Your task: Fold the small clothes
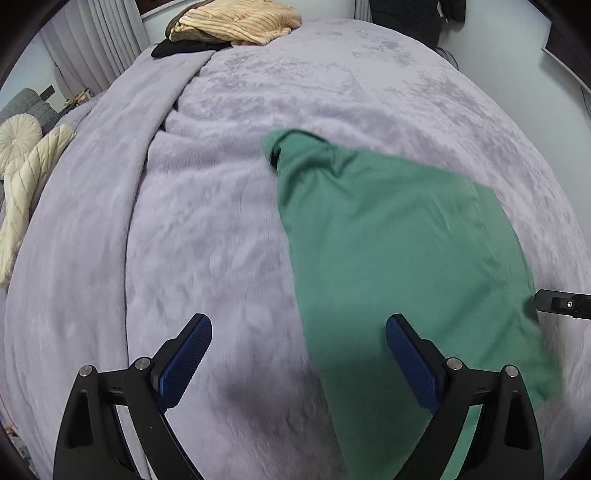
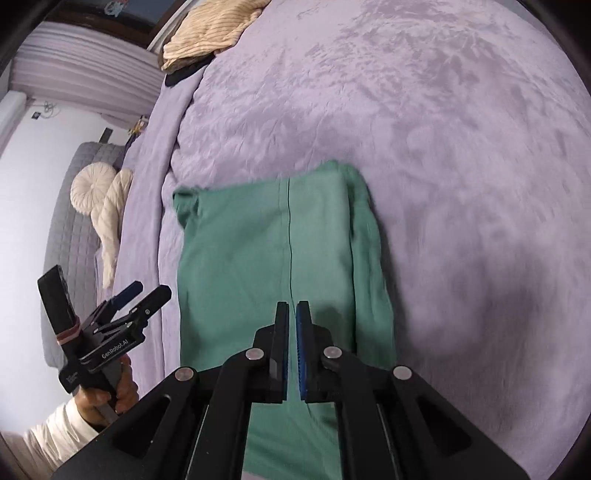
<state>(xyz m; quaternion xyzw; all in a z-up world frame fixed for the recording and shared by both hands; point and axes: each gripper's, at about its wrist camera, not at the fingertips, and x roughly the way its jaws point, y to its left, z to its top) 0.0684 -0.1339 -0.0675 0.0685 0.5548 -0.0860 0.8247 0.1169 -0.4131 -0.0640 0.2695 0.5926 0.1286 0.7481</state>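
Note:
A green garment (image 1: 399,258) lies on the lavender fleece blanket (image 1: 221,229), folded lengthwise with a bunched corner at its far end. My left gripper (image 1: 299,354) is open and empty, above the garment's near left edge. In the right wrist view the garment (image 2: 258,258) shows a centre seam and a folded right side. My right gripper (image 2: 292,332) is over its near end with jaws almost together; whether cloth is pinched between them does not show. The left gripper (image 2: 147,291) appears at the left, held by a hand.
A beige ribbed garment (image 1: 236,22) and something dark lie at the bed's far edge. Cream cushions (image 1: 26,162) and a grey quilted seat (image 2: 70,236) stand left of the bed. The right gripper's tip (image 1: 561,303) shows at the right edge.

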